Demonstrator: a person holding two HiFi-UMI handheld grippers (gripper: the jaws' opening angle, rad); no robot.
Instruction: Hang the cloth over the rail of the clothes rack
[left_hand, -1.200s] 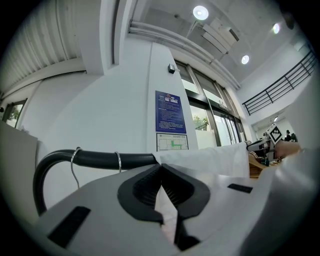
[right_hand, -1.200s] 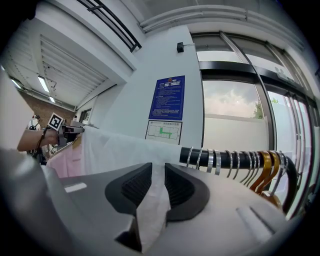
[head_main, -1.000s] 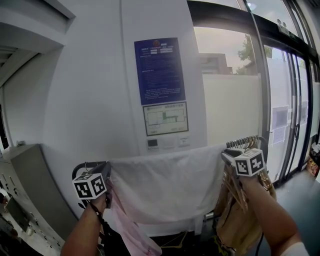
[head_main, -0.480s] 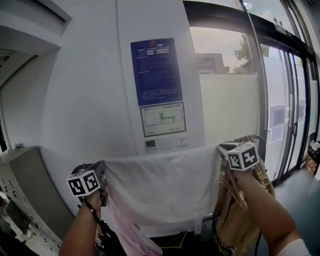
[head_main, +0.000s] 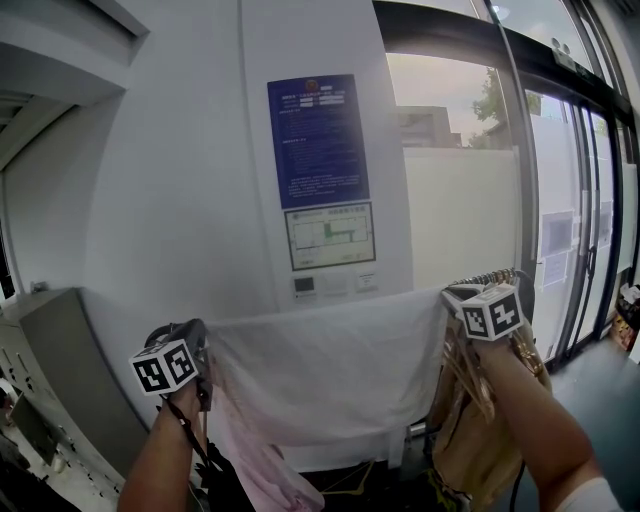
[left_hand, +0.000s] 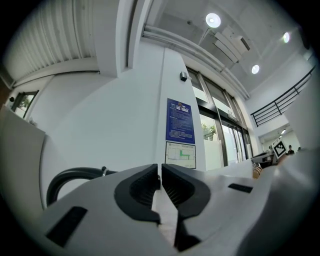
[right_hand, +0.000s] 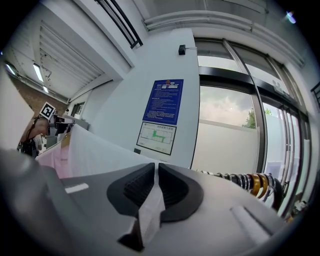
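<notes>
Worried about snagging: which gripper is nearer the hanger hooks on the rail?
Right. The right gripper, jaws closing on the cloth corner, sits just beside the hanger hooks; the left gripper holds the cloth's far end.

left claw (left_hand: 160, 172), right claw (right_hand: 156, 170): grey shells, black ribbed pads (left_hand: 141, 189); right claw's jaws closing, cloth (right_hand: 150, 210) between. left cube (head_main: 163, 367), right cube (head_main: 494, 313): white, black square markers. black cord (head_main: 190, 432) below left cube; white sleeve (head_main: 598, 497) on right arm.
</notes>
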